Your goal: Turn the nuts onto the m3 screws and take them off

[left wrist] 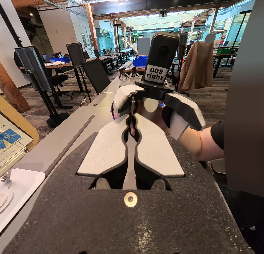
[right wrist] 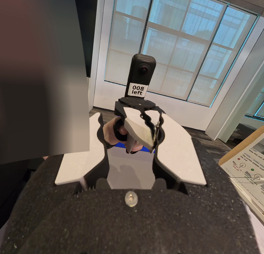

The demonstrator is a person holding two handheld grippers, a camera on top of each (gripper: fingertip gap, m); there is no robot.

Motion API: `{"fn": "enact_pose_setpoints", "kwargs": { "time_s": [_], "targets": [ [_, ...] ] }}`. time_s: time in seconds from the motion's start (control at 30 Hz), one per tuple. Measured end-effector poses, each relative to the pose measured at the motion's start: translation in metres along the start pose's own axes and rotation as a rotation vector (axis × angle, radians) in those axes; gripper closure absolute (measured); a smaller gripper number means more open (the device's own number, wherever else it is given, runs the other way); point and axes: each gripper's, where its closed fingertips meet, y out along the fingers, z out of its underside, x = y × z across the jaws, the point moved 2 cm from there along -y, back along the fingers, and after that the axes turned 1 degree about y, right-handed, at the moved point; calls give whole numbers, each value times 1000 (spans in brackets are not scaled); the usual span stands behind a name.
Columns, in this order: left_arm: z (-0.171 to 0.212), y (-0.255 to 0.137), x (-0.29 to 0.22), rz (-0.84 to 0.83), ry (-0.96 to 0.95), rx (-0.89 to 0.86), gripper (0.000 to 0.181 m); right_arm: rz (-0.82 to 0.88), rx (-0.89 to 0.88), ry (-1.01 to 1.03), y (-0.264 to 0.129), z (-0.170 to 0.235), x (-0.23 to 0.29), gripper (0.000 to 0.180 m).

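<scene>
My left gripper (left wrist: 132, 116) is shut on a thin metal screw (left wrist: 132, 106), which sticks up out of its fingertips, head at the top. In the right wrist view the left gripper (right wrist: 152, 145) faces me and holds the same screw (right wrist: 156, 131) tilted. My right gripper (right wrist: 130, 114) is wide open around the left gripper's tips. The screw lies close to the inner edge of the right gripper's right finger (right wrist: 175, 144). The right gripper also shows in the left wrist view (left wrist: 160, 119), open, held by a hand. I cannot make out a nut.
A grey table (left wrist: 71, 125) lies below the grippers. An instruction board (left wrist: 11, 139) stands at the left, also in the right wrist view (right wrist: 245, 168). A white mat (left wrist: 18, 189) with small metal parts lies beside it. Two spare grippers (left wrist: 128, 74) stand farther along the table.
</scene>
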Motion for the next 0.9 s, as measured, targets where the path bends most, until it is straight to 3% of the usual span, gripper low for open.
{"fn": "enact_pose_setpoints", "kwargs": {
  "time_s": [0.03, 0.77, 0.9],
  "targets": [
    [0, 0, 0, -3, 2, 3, 179, 2, 7, -4, 0, 0, 0, 106],
    [-7, -19, 13, -87, 15, -19, 179, 13, 47, -30, -14, -5, -1, 113],
    [-14, -21, 1, -2, -3, -59, 179, 107, 38, -57, -15, -3, -15, 103]
  ]
}}
